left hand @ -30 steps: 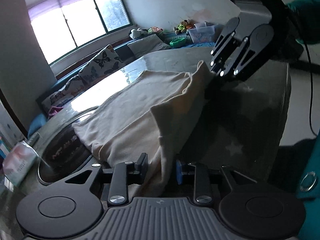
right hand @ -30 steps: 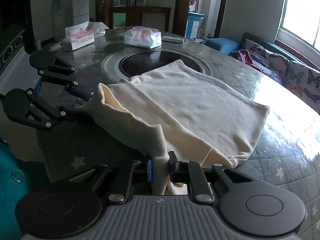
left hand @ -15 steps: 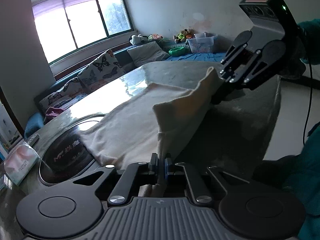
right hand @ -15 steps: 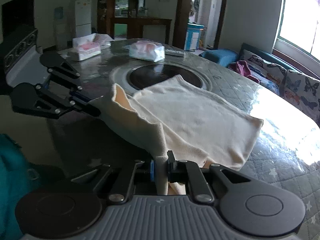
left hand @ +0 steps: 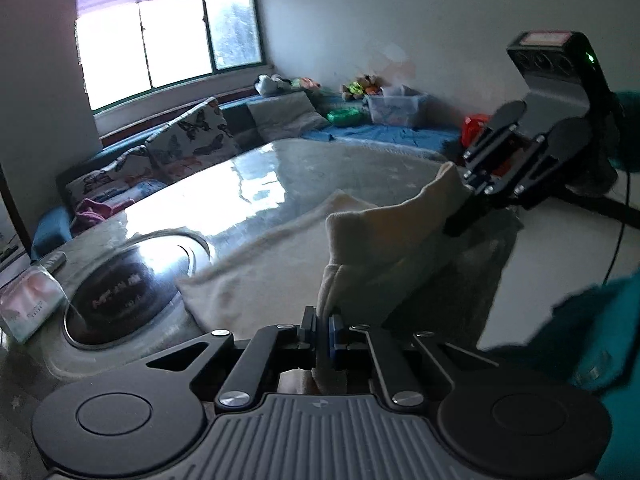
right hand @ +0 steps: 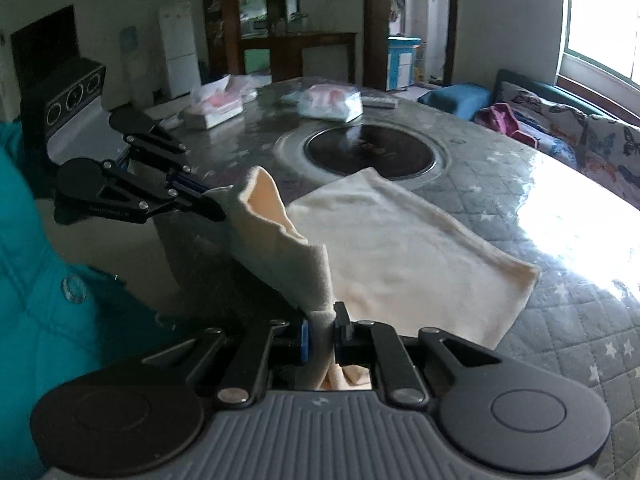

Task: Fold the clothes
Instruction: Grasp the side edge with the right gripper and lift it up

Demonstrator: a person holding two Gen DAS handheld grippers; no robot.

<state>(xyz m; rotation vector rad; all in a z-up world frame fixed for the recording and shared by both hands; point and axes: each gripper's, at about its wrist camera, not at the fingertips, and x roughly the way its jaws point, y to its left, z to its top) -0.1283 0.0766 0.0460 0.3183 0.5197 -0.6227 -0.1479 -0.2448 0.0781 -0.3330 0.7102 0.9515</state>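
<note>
A cream garment [right hand: 400,256] lies on the round table, its far part flat and its near edge lifted. My left gripper [left hand: 322,332] is shut on one corner of that edge [left hand: 332,292]. My right gripper [right hand: 322,334] is shut on the other corner [right hand: 316,280]. The lifted edge hangs stretched between the two grippers above the table's near side. The right gripper also shows in the left wrist view [left hand: 460,208], and the left gripper in the right wrist view [right hand: 214,196].
A round black hotplate [right hand: 370,152] sits in the table's middle, just beyond the garment. Tissue packs [right hand: 330,102] and a tissue box [right hand: 214,110] stand at the far side. A sofa with butterfly cushions [left hand: 184,148] runs under the window. My teal sleeve [right hand: 48,280] is at the left.
The left gripper closed on the garment's corner. Both grippers have lifted the near edge higher off the table and carried it toward the far side.
</note>
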